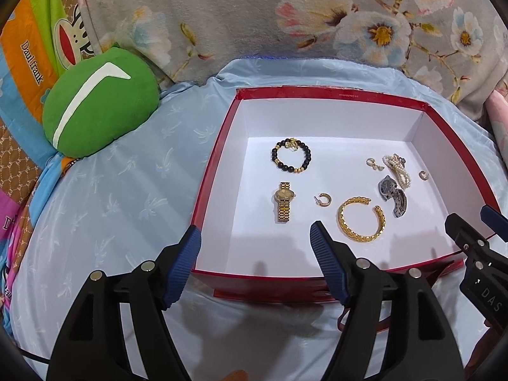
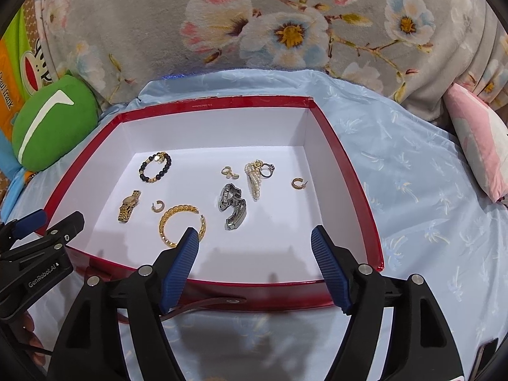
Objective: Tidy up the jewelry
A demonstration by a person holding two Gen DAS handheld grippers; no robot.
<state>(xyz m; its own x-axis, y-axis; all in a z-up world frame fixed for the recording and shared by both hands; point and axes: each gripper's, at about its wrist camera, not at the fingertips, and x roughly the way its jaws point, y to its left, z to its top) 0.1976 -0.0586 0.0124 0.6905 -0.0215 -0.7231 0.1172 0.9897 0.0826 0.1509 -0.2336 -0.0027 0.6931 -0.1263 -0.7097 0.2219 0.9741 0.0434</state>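
An open red box (image 1: 330, 90) with a white inside lies on the bed. In it are a black-and-gold bead bracelet (image 1: 307, 158), a gold watch (image 1: 284, 201), a small gold hoop earring (image 1: 324, 200), a gold bangle (image 1: 344, 225), a silver watch (image 1: 393, 197), a pearl piece (image 1: 398, 171) and another hoop earring (image 2: 297, 183). My left gripper (image 1: 255, 231) hangs open over the box's near left corner, holding nothing. My right gripper (image 2: 254, 233) is open above the near rim, its left finger in front of the bangle (image 2: 165, 222). Nothing is between its fingers.
A green cushion (image 1: 95, 104) sits left of the box, a pink pillow (image 2: 476, 146) at the right, and a floral blanket (image 1: 238, 16) behind. The light blue sheet (image 1: 127, 190) surrounds the box. A brown strap (image 2: 206, 303) lies at the box's front wall.
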